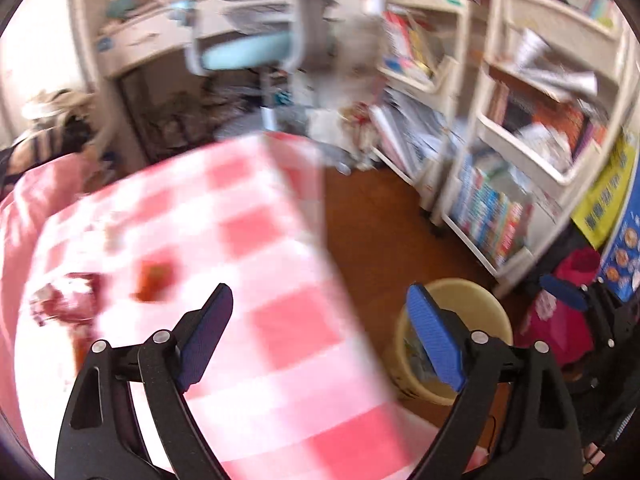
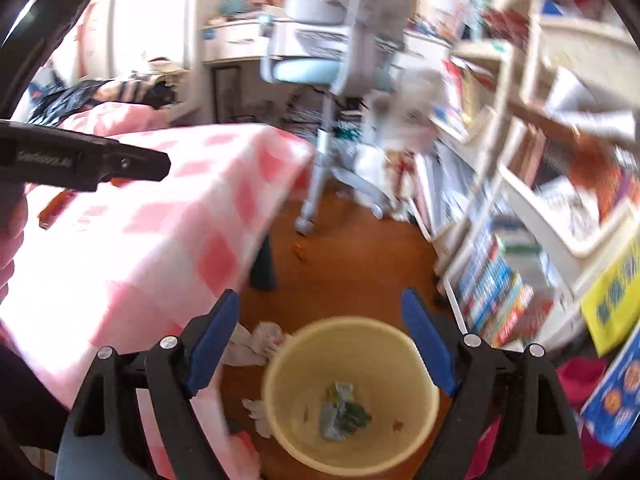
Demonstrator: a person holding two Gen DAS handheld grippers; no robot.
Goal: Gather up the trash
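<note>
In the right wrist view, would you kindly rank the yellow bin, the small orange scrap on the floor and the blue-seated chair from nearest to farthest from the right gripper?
From the right gripper, open above the bin:
1. Yellow bin, directly below, a wrapper inside.
2. Small orange scrap, on the wooden floor ahead, near the table's corner.
3. Blue-seated chair, at the back, by the desk.

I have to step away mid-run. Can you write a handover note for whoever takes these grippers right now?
Left hand-held gripper: open, empty, over the checked table.
Right hand-held gripper: open, empty, above the yellow bin.
Done: a crumpled wrapper lies in the bin.
Left: red wrapper and orange piece on the table; white tissue on the floor beside the bin.
</note>
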